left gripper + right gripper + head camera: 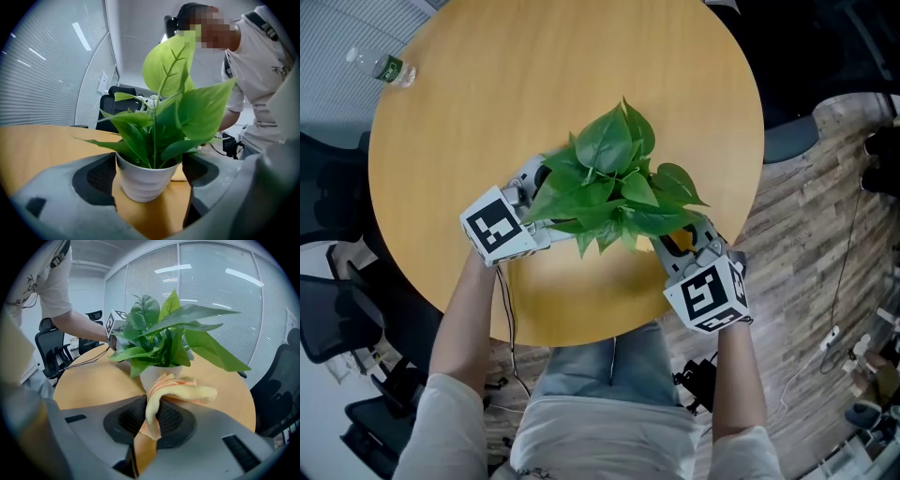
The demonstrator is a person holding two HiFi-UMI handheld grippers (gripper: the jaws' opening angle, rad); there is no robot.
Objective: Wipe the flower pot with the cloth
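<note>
Two claws are working at one flower pot (pixel 143 180), which is standing on the round wooden bench (pixel 534 75) toward the edge nearest the person. The left claw (pixel 151 174) is closing on the pot from its left side, with the white ribbed wall sitting between the two dark pads and each pad lying against the rim, so it is gripping the pot itself. The right claw (pixel 152 420) is coming in from the pot's opposite side, and its jaws are pinching together on a yellow and peach cloth (pixel 187 392). The free end of the cloth is folding forward out of the jaws and resting against the lower wall of the pot. The pot is standing upright and is carrying a leafy plant (pixel 614 183) whose broad green leaves are spreading out over both claws, hiding the pot in the head view. Behind each claw its marker cube is showing, one (pixel 499 228) to the left of the pot and one (pixel 709 294) to the right and nearer the person, with a bare forearm running back from each. Well away from the pot, at the far left edge of the bench, a clear plastic bottle (pixel 384 67) with a green label is lying on its side. Beyond the bench, black office chairs (pixel 110 110) are standing against glass walls with blinds, and wood-patterned flooring (pixel 806 234) is showing to the right of the pot's side of the bench.
</note>
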